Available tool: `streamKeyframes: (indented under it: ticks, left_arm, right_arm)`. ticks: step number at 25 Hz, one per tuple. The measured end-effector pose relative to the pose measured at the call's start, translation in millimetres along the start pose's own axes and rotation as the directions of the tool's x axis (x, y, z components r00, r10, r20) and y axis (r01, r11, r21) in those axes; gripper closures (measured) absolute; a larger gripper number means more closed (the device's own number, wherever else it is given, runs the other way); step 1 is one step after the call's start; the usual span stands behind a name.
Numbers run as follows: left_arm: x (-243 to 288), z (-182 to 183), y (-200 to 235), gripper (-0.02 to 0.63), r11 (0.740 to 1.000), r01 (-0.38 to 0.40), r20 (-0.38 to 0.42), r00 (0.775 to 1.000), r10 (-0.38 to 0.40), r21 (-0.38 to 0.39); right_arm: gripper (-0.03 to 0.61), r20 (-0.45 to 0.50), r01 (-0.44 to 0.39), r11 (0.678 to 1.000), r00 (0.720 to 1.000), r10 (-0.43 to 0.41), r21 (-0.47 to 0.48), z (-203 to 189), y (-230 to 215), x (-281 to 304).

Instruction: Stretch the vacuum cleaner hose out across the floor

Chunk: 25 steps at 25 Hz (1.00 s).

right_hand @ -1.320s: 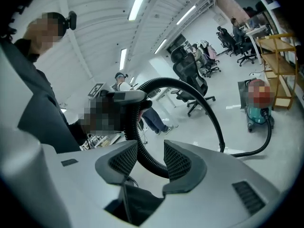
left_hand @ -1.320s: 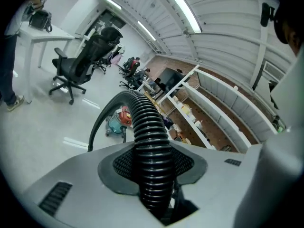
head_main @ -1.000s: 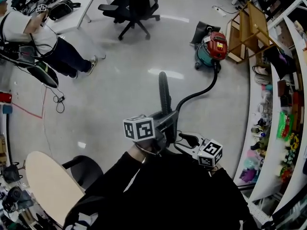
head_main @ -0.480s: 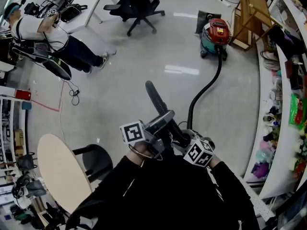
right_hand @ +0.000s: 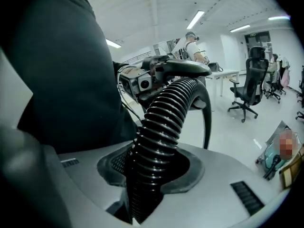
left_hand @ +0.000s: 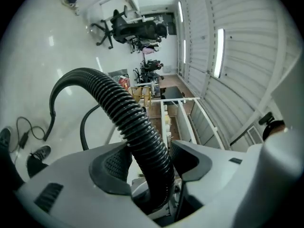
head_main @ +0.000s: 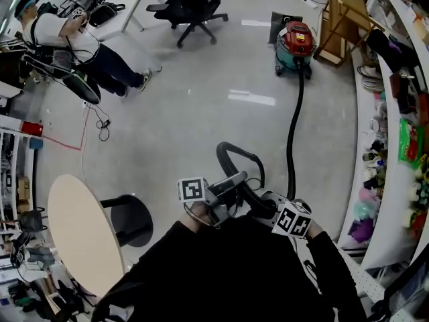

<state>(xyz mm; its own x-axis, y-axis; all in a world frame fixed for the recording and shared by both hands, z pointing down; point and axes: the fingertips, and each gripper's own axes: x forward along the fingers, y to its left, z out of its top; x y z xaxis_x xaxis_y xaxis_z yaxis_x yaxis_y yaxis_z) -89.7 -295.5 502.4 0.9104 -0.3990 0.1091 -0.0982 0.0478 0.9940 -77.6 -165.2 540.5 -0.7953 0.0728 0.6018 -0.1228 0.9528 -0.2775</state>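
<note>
Hose (head_main: pixel 293 133) lay along the floor (head_main: pixel 201 126) from the far vacuum cleaner (head_main: pixel 295 45) to a near loop;
right tool (right_hand: pixel 154 167), jaws just closing, clamped it to anchor the pull; left tool (left_hand: pixel 152 160), jaws just opening, stood apart round it, probably to regrip.

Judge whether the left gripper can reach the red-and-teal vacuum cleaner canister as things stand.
Probably not. The left gripper, whose jaws have just been opening around the black ribbed hose, hangs near the person's body, and the red-and-teal canister stands far across the grey floor. Nothing blocks it; the person would have to walk.
</note>
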Motion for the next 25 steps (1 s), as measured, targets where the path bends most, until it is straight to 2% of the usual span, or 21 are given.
streamKeyframes:
  ticks: [2, 5, 9, 12, 13, 14, 15, 16, 17, 18, 19, 20, 21, 23, 25]
  left_arm:
    - [-9, -7, 1, 0.365, 0.996, 0.074, 0.008, 0.997, -0.073, -0.049]
    - [-20, -18, -2, 0.367, 0.983, 0.169, 0.004, 0.986, -0.169, -0.076]
    - [-44, -27, -15, 0.367, 0.964, 0.265, -0.090, 0.960, -0.264, 0.001]
    - [-70, -38, -22, 0.390, 0.956, 0.290, -0.151, 0.947, -0.282, 0.034]
    - [-79, -42, -24, 0.394, 0.954, 0.293, -0.170, 0.945, -0.278, 0.070]
    - [-87, -48, -25, 0.401, 0.949, 0.291, -0.188, 0.946, -0.265, 0.122]
    - [-94, -54, -25, 0.405, 0.942, 0.283, -0.206, 0.947, -0.245, 0.183]
    - [-99, -63, -25, 0.407, 0.929, 0.275, -0.224, 0.949, -0.221, 0.247]
    - [-104, -71, -25, 0.407, 0.912, 0.267, -0.240, 0.951, -0.197, 0.310]
    - [-108, -78, -24, 0.407, 0.891, 0.260, -0.254, 0.952, -0.172, 0.371]
    - [-111, -85, -24, 0.407, 0.867, 0.252, -0.265, 0.953, -0.146, 0.430]
    - [-114, -90, -23, 0.407, 0.839, 0.243, -0.275, 0.954, -0.117, 0.487]
    - [-117, -97, -21, 0.407, 0.807, 0.233, -0.285, 0.955, -0.084, 0.543]
    - [-124, -116, -17, 0.406, 0.729, 0.218, -0.310, 0.951, -0.007, 0.649]
    - [-129, -140, -16, 0.405, 0.637, 0.216, -0.334, 0.940, 0.070, 0.740]
  right_arm:
    - [0.428, -0.006, 0.001, 1.000, 1.000, -0.001, 0.020, 2, 18, 10]
    - [0.425, -0.015, 0.036, 0.998, 0.999, -0.035, 0.055, 7, 40, 22]
    - [0.423, -0.021, 0.144, 0.984, 0.990, -0.143, 0.102, 30, 63, 54]
    - [0.423, -0.092, 0.251, 0.964, 0.966, -0.243, 0.091, 31, 73, 81]
    - [0.423, -0.132, 0.275, 0.957, 0.956, -0.262, 0.090, 27, 77, 91]
    - [0.380, -0.170, 0.288, 0.952, 0.948, -0.268, 0.107, 23, 83, 100]
    - [0.267, -0.190, 0.292, 0.945, 0.946, -0.263, 0.145, 21, 90, 106]
    - [0.181, -0.178, 0.287, 0.937, 0.951, -0.253, 0.202, 24, 97, 109]
    - [0.145, -0.133, 0.270, 0.924, 0.961, -0.242, 0.272, 31, 104, 106]
    - [0.144, -0.059, 0.240, 0.906, 0.970, -0.234, 0.348, 40, 109, 98]
    - [0.144, 0.034, 0.196, 0.886, 0.972, -0.231, 0.420, 50, 113, 84]
    - [0.144, 0.135, 0.145, 0.866, 0.962, -0.235, 0.479, 61, 116, 65]
    - [0.144, 0.234, 0.096, 0.848, 0.940, -0.250, 0.521, 71, 117, 44]
    - [0.146, 0.390, 0.041, 0.821, 0.866, -0.313, 0.570, 89, 112, -3]
    - [0.149, 0.461, 0.021, 0.783, 0.799, -0.387, 0.622, 100, 96, -37]
